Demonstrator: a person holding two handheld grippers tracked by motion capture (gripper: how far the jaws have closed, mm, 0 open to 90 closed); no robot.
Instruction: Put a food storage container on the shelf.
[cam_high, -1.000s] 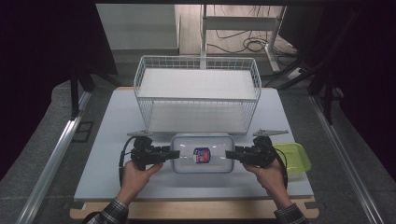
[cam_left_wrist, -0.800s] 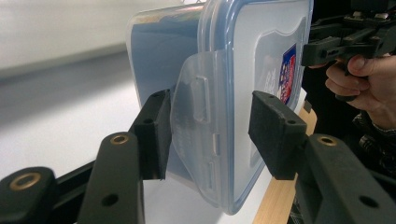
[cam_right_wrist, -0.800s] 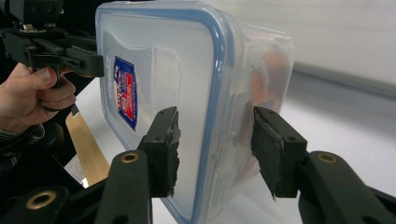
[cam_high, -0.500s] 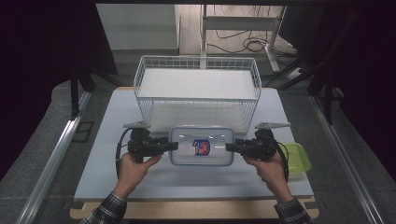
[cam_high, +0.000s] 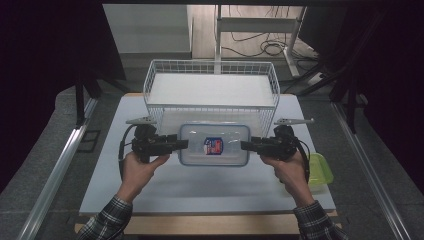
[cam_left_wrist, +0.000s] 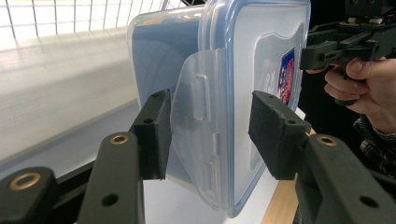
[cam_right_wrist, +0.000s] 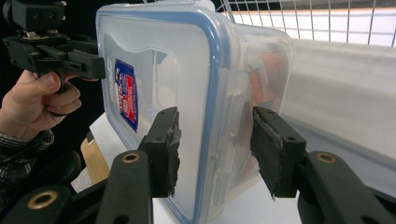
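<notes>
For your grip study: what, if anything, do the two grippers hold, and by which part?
Both hold one clear lidded container. The left gripper clamps its left short end at the latch flap; the right gripper clamps the opposite short end.

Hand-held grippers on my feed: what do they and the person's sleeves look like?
Both the left hand-held gripper and the right hand-held gripper are matte black, each with a grey three-cornered plate on top and a black cable looping behind. Their two black jaws carry brass-coloured rivets and dark foam pads, frayed at the edges on the right one. The sleeves are dark plaid.
</notes>
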